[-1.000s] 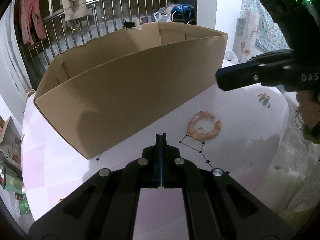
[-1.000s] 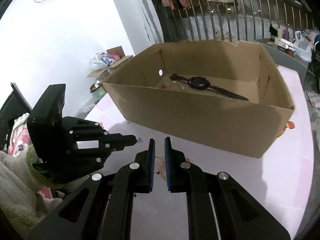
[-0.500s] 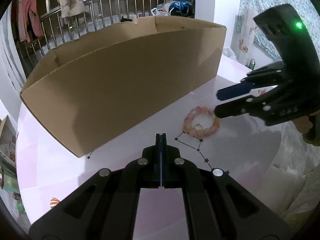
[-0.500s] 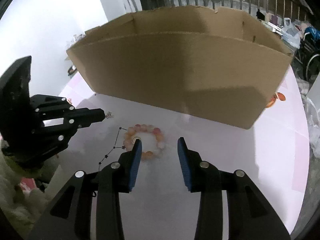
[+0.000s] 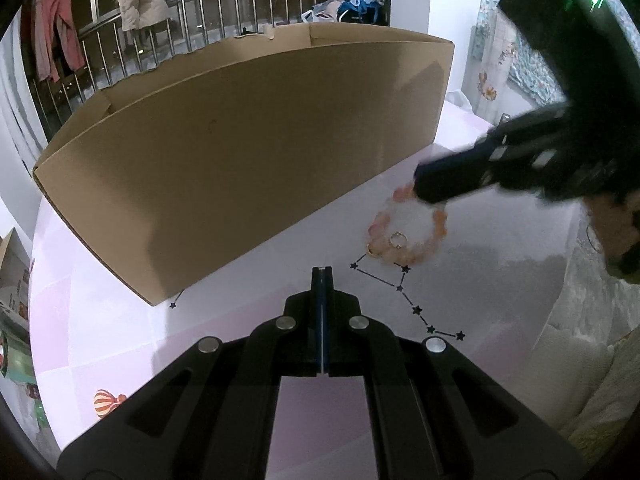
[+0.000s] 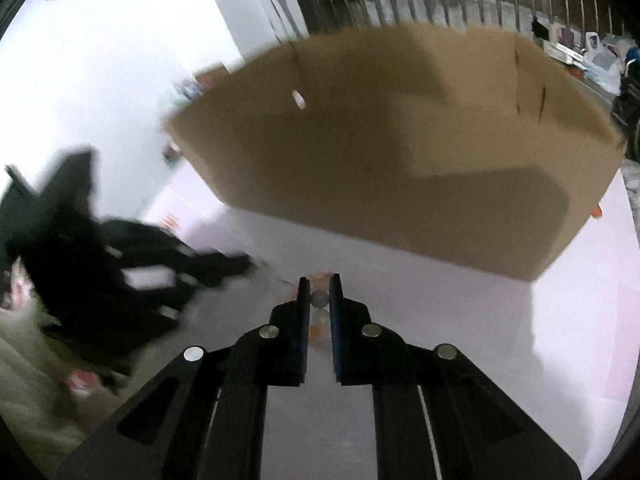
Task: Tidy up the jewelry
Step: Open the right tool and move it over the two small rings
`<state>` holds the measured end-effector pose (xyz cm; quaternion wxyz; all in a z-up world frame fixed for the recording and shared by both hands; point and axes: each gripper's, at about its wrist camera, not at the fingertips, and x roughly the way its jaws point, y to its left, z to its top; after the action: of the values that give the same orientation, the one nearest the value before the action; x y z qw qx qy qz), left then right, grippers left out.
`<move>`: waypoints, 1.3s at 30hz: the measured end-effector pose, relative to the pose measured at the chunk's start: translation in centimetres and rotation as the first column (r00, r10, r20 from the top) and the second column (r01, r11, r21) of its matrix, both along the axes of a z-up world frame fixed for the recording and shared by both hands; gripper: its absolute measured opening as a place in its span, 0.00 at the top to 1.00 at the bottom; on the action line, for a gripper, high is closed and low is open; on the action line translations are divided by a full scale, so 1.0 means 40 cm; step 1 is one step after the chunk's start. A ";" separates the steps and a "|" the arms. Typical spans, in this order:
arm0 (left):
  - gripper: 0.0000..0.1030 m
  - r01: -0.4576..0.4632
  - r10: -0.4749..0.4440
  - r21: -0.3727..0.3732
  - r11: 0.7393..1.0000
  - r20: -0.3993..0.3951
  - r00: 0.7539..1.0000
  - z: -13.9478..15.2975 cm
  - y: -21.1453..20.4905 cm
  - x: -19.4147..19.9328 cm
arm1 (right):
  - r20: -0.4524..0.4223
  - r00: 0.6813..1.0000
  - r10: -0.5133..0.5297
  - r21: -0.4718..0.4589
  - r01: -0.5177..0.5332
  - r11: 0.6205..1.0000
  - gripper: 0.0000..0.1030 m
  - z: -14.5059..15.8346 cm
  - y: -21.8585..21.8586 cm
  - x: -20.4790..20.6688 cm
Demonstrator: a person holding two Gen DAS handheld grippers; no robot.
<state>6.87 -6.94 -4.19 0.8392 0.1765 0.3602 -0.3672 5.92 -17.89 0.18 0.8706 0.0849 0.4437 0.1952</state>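
On the table: a round bracelet of pink and orange beads [image 5: 404,232] lay on the pale pink printed tablecloth [image 5: 480,280], just beside the front wall of the big brown cardboard box [image 5: 248,152].
Small pieces: two thin gold rings [image 5: 397,239] rested at the near side of the bracelet, one inside its loop and one at its rim.
Box position: its open top faced up and it stood near the jewelry, probably so each piece needed only a short carry.
Right gripper [image 6: 319,300]: it came from the right side and pointed steeply down; its jaws were closing, a bead of the bracelet sat between the blue pads, and they seemed to press on it already.
Reason for this grip: a pinch on one part of the ring of beads would likely lift the whole loop.
Left gripper [image 5: 321,280]: fully closed and empty, it was held low over the cloth, tilted down, near the bracelet but apart from it.
Blur: the right wrist view was smeared, so the contact was not sure.
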 end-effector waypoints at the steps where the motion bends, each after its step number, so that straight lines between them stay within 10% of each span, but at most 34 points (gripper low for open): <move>1: 1.00 0.000 0.000 0.001 1.000 0.000 1.000 -0.001 -0.002 0.001 | 0.016 1.000 0.008 0.000 -0.008 1.000 0.90 0.019 0.004 -0.008; 16: 1.00 0.006 -0.006 -0.007 1.000 0.004 1.000 0.002 -0.006 -0.003 | -0.103 0.977 -0.186 -0.051 0.181 0.982 0.90 -0.049 -0.160 -0.053; 22: 1.00 0.008 -0.008 0.003 1.000 0.002 1.000 0.001 -0.005 -0.004 | -0.011 0.999 -0.037 -0.084 0.036 0.996 0.66 -0.028 -0.065 -0.032; 29: 1.00 0.005 -0.005 0.018 1.000 0.001 1.000 -0.001 0.004 -0.004 | 0.043 0.986 0.163 -0.274 -0.145 0.951 0.65 -0.045 0.064 -0.015; 39: 1.00 -0.018 0.018 0.027 0.999 -0.001 1.000 -0.001 0.006 0.005 | 0.008 0.981 0.193 -0.258 -0.185 0.948 0.72 -0.080 0.047 -0.002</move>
<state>7.06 -6.69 -4.21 0.8397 0.1845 0.3672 -0.3550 5.83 -16.03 -3.04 0.8587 -0.0742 0.4568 0.2201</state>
